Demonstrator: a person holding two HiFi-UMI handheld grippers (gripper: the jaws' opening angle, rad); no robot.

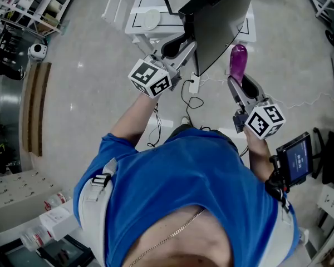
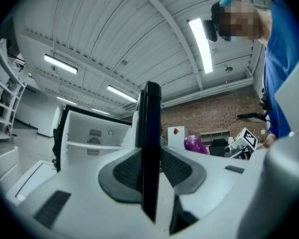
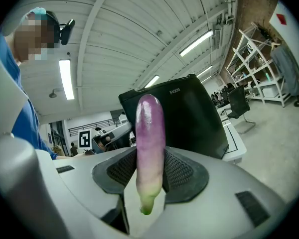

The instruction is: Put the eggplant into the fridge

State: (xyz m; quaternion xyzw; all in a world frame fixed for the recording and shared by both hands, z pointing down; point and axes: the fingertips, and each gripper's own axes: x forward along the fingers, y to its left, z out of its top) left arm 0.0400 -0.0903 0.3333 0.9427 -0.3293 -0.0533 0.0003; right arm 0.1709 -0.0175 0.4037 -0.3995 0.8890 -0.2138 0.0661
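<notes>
Right gripper [image 3: 150,176] jaws clamped on eggplant [image 3: 149,128], purple end sticking out beyond pads. Left gripper [image 2: 150,168] jaws pinch edge of fridge door [image 2: 151,118]. Open fridge [image 2: 92,133] far left. We judge: carrying step. Next we hold door wide, steer eggplant to shelf [image 2: 89,145].

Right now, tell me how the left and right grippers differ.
The left gripper clamps the thin dark edge of the fridge door; the right gripper clamps the purple eggplant. The left jaws stand closer together than the right, which span the thicker eggplant. Both are shut on something.
</notes>
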